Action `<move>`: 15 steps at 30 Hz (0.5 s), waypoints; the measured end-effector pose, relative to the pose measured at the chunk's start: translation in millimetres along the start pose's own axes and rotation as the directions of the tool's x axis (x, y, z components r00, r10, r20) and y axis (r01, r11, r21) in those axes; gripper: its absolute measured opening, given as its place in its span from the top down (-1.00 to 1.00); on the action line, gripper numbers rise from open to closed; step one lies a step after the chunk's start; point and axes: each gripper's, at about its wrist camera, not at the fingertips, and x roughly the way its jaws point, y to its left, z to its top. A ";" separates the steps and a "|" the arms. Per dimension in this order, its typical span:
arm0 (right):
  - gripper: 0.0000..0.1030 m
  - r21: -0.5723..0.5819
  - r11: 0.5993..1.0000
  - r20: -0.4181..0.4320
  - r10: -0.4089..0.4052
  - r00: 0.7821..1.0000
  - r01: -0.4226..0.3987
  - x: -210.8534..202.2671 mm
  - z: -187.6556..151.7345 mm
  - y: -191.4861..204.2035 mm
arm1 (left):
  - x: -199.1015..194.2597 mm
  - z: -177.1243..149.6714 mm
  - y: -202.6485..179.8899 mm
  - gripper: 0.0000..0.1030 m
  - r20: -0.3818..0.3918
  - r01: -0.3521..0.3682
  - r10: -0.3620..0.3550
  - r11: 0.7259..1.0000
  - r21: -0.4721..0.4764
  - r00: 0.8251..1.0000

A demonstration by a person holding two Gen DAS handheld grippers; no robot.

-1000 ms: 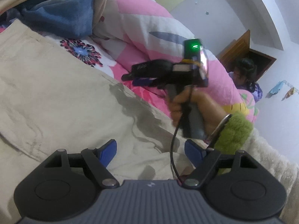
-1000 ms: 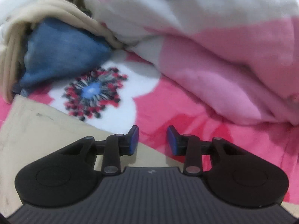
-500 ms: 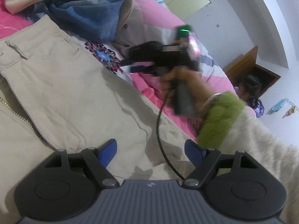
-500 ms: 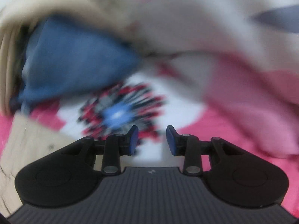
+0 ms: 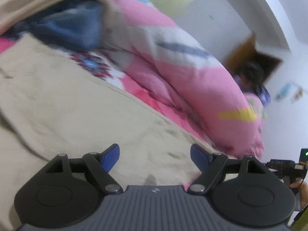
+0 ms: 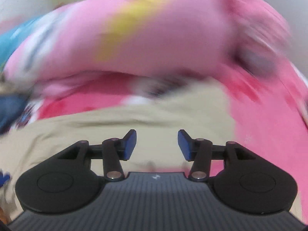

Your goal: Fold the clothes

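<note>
The beige trousers [image 5: 63,104] lie flat on the bed [image 5: 154,100], spread under and ahead of both grippers. The left gripper [image 5: 155,155] is wide open and empty above the cloth, whose long edge runs off ahead-left. The right gripper [image 6: 156,144], also open and empty, faces the trouser end, with the pink quilt [image 6: 173,38] beyond; it looks nearer that end.

Left gripper [image 5: 155,155] has its jaws spread wide, nothing between the blue pads [image 5: 110,156]. Right gripper [image 6: 156,144] has jaws parted, narrower gap, empty. In the left wrist view the right gripper shows at the far right edge, with the person's hand [image 5: 303,191] on its handle.
</note>
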 end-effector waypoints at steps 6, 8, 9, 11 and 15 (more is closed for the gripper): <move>0.05 0.212 0.977 -0.027 -0.025 0.999 0.030 23.2 -17.0 -95.9 | 38.8 -3.5 -65.4 -0.58 -0.111 0.082 -0.066 0.987 0.140 0.992; 0.04 0.198 0.980 -0.008 0.004 1.000 -0.002 34.1 -13.5 -102.3 | 53.9 -8.0 -88.6 -0.58 -0.157 0.107 -0.078 0.977 0.185 0.984; 0.03 0.191 0.981 -0.001 0.018 1.000 -0.018 41.3 -11.3 -103.1 | 64.4 -10.9 -101.0 -0.58 -0.180 0.114 -0.075 0.970 0.214 0.981; -0.03 0.181 0.983 0.003 0.044 0.999 -0.044 60.8 -9.5 -104.2 | 86.9 -17.2 -124.8 -0.58 -0.225 0.127 -0.066 0.954 0.272 0.972; -0.06 0.182 0.978 -0.005 0.100 0.995 -0.097 94.7 -6.8 -112.9 | 119.9 -37.1 -156.7 -0.58 -0.303 0.160 -0.052 0.925 0.345 0.952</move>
